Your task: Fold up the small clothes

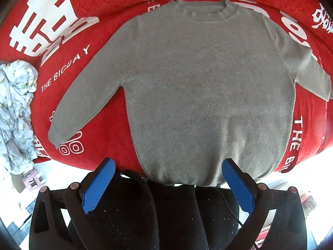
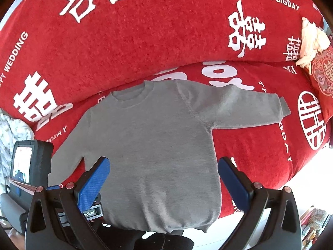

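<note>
Grey sweater (image 1: 208, 87) lies flat, front up, sleeves spread, on the red sofa cover (image 1: 124, 4), hem at the near edge. Left gripper (image 1: 168, 184) and right gripper (image 2: 164, 184) hover spread, empty. Folding not yet begun; next move likely calls for pinching a sleeve.

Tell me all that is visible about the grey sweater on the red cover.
The grey sweater is a small, plain, long-sleeved knit with a ribbed round collar and a fuzzy, soft-looking surface. It lies flat and unfolded on the red cover, collar toward the backrest, both sleeves spread outward and down. Its hem hangs slightly over the front edge of the seat. Neither hand-held gripper holds it; both are open.
</note>
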